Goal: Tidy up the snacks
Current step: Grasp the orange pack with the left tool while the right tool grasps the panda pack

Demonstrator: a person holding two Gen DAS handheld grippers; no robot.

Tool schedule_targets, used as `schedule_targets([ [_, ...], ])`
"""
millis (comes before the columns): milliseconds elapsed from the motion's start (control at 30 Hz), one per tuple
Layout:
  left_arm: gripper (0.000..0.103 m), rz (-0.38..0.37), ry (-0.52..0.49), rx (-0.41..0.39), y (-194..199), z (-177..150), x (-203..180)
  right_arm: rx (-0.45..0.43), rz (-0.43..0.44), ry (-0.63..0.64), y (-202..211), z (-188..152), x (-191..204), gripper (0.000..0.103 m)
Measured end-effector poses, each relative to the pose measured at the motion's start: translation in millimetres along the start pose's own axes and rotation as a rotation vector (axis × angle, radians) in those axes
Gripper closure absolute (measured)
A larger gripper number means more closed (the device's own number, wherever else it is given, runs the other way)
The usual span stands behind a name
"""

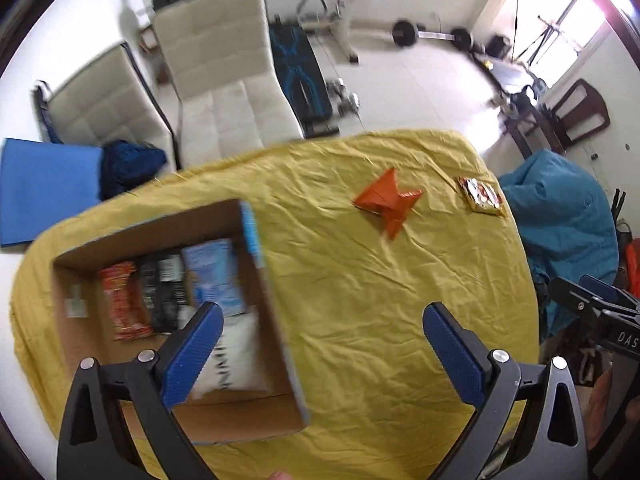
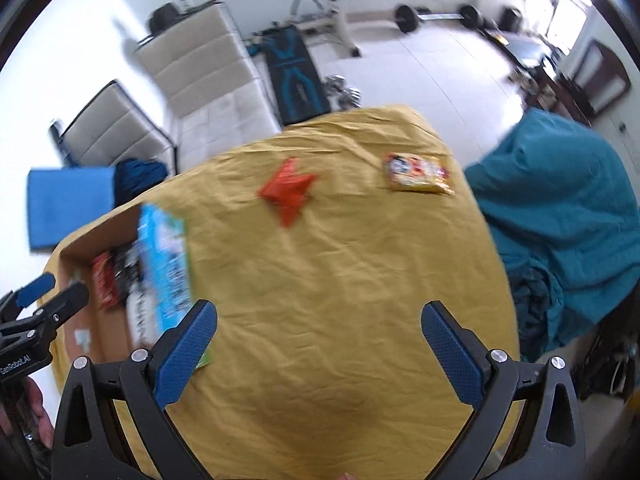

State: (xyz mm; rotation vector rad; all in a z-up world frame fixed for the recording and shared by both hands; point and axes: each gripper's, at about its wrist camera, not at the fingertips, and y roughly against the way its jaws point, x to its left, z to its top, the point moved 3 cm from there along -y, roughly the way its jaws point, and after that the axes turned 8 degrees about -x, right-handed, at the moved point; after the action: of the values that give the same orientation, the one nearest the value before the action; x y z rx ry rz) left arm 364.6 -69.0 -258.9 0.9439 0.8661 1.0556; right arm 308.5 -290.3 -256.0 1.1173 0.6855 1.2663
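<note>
A cardboard box (image 1: 280,320) sits on the left of the yellow-covered table (image 1: 360,280); inside lie an orange packet (image 1: 122,300), a black packet (image 1: 164,288), a light-blue packet (image 1: 216,276) and a white packet (image 1: 232,360). An orange snack pack (image 1: 388,200) and a yellow packet (image 1: 482,196) lie on the cloth farther off. My left gripper (image 1: 322,344) hangs open above the box's right wall, holding nothing. My right gripper (image 2: 318,344) is open over bare cloth, with the orange snack pack (image 2: 288,190) and yellow packet (image 2: 418,174) ahead and the box (image 2: 116,280) to its left.
Two beige chairs (image 1: 224,80) stand behind the table, with a blue mat (image 1: 48,192) at the left. A teal-covered heap (image 2: 560,208) is beside the table's right edge. Gym weights (image 1: 428,34) lie on the floor beyond.
</note>
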Motion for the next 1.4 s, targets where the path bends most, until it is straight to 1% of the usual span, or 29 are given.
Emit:
schedule_targets([
  [33, 0.0, -0.033, 0.029, 0.053, -22, 9, -8, 0.018, -0.001, -0.04, -12, 10, -22, 0.0],
  [67, 0.0, -0.043, 0.051, 0.085, -36, 14, -13, 0.037, 0.004, -0.067, -23, 18, -38, 0.0],
  [100, 0.0, -0.073, 0.078, 0.121, -56, 23, -19, 0.055, 0.009, -0.1, -33, 24, -53, 0.0],
  [133, 0.001, -0.077, 0.09, 0.138, -67, 27, -24, 0.079, 0.017, -0.154, -48, 33, -73, 0.0],
  [200, 0.001, -0.097, 0.117, 0.176, -94, 39, -33, 0.116, 0.046, -0.21, -72, 46, -98, 0.0],
  [233, 0.001, -0.094, 0.132, 0.194, -107, 45, -37, 0.122, 0.036, -0.21, -85, 54, -108, 0.0],
  [300, 0.001, -0.099, 0.154, 0.226, -128, 52, -43, 0.144, 0.017, -0.137, -113, 71, -118, 0.0],
  [333, 0.001, -0.095, 0.161, 0.239, -138, 53, -46, 0.153, 0.022, -0.091, -124, 79, -118, 0.0],
  [367, 0.001, -0.087, 0.159, 0.243, -146, 56, -49, 0.173, 0.027, -0.007, -137, 88, -117, 0.0],
  [400, 0.001, -0.083, 0.152, 0.246, -150, 58, -52, 0.217, 0.016, 0.117, -154, 97, -114, 0.0],
  [433, 0.001, -0.073, 0.142, 0.25, -156, 61, -54, 0.245, -0.01, 0.21, -167, 102, -111, 0.0],
  [467, 0.001, -0.067, 0.136, 0.254, -162, 63, -56, 0.264, -0.053, 0.343, -182, 109, -109, 0.0],
  [500, 0.001, -0.065, 0.136, 0.261, -166, 64, -56, 0.277, -0.074, 0.489, -195, 114, -105, 0.0],
  [533, 0.001, -0.057, 0.143, 0.268, -172, 65, -56, 0.308, -0.082, 0.603, -207, 116, -102, 0.0],
  [633, 0.001, -0.057, 0.18, 0.288, -185, 66, -53, 0.42, -0.077, 0.785, -243, 121, -102, 0.0],
  [733, 0.001, -0.055, 0.195, 0.313, -200, 67, -56, 0.489, -0.097, 0.934, -273, 122, -100, 0.0],
  [800, 0.001, -0.051, 0.198, 0.326, -206, 67, -57, 0.536, -0.085, 0.988, -289, 119, -99, 0.0],
  [833, 0.001, -0.05, 0.197, 0.334, -209, 67, -58, 0.568, -0.062, 1.005, -298, 118, -99, 0.0],
  [900, 0.001, -0.048, 0.204, 0.343, -213, 67, -57, 0.606, -0.031, 1.008, -309, 118, -99, 0.001],
  [933, 0.001, -0.05, 0.208, 0.347, -215, 68, -58, 0.628, -0.014, 0.997, -313, 118, -100, 0.006],
  [1000, 0.001, -0.055, 0.214, 0.357, -219, 69, -59, 0.653, 0.013, 0.966, -317, 120, -101, 0.011],
  [1067, 0.001, -0.054, 0.218, 0.36, -222, 71, -59, 0.64, 0.032, 0.947, -314, 124, -99, 0.023],
  [1133, 0.001, -0.056, 0.23, 0.365, -227, 72, -59, 0.627, 0.033, 0.883, -310, 128, -101, 0.03],
  [1233, 0.001, -0.078, 0.279, 0.391, -237, 70, -58, 0.6, 0.038, 0.8, -300, 132, -104, 0.03],
  [1267, 0.001, -0.086, 0.301, 0.401, -241, 69, -58, 0.604, 0.056, 0.76, -296, 131, -107, 0.029],
  [1300, 0.001, -0.093, 0.326, 0.409, -246, 68, -57, 0.614, 0.054, 0.706, -294, 132, -110, 0.029],
  [1333, 0.001, -0.098, 0.342, 0.414, -249, 67, -57, 0.618, 0.063, 0.67, -291, 134, -113, 0.027],
  [1400, 0.001, -0.104, 0.374, 0.425, -256, 66, -56, 0.594, 0.079, 0.664, -283, 135, -114, 0.022],
])
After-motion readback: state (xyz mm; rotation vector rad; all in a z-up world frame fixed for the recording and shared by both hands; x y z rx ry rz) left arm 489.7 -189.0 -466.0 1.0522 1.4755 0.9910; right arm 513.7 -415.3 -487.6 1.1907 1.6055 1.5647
